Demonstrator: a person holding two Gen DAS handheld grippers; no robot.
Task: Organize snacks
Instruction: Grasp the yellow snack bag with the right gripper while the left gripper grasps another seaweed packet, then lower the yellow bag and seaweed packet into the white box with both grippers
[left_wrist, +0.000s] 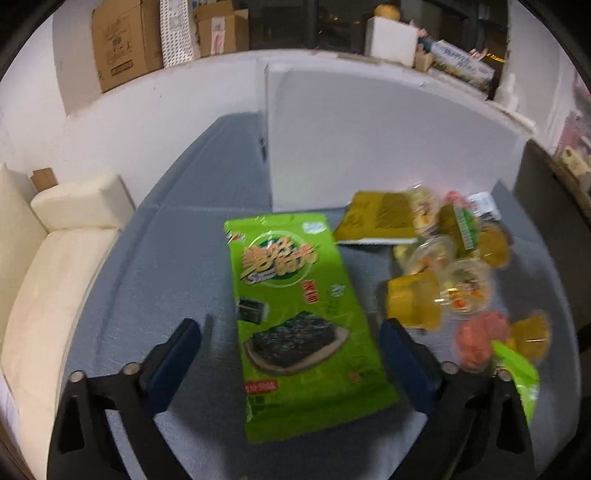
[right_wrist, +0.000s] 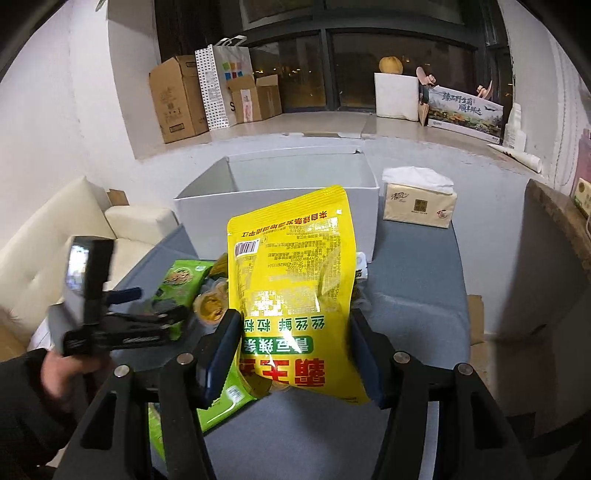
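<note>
Left wrist view: the left gripper has its jaws spread wide, one finger on each side of a green seaweed packet that lies flat on the grey tablecloth. Neither pad touches the packet, so nothing is held. The packet's long axis runs away from the camera, roughly along the line the fingers point, so the jaws stand across its narrow width; closing them would likely pinch it by the long edges. Just to the right lies a loose pile of jelly cups and a dark yellow sachet, and behind them stands the side of the white box.

Right wrist view: the right gripper is about half closed on the lower part of a yellow snack bag, pads pressed to both sides, with the bag standing upright and clear of the table. The open white box lies straight ahead, beyond the bag. The left gripper, held in a hand, shows at the lower left over the green packet, so the right hand looks nearer the box, and the bag probably goes in first
</note>
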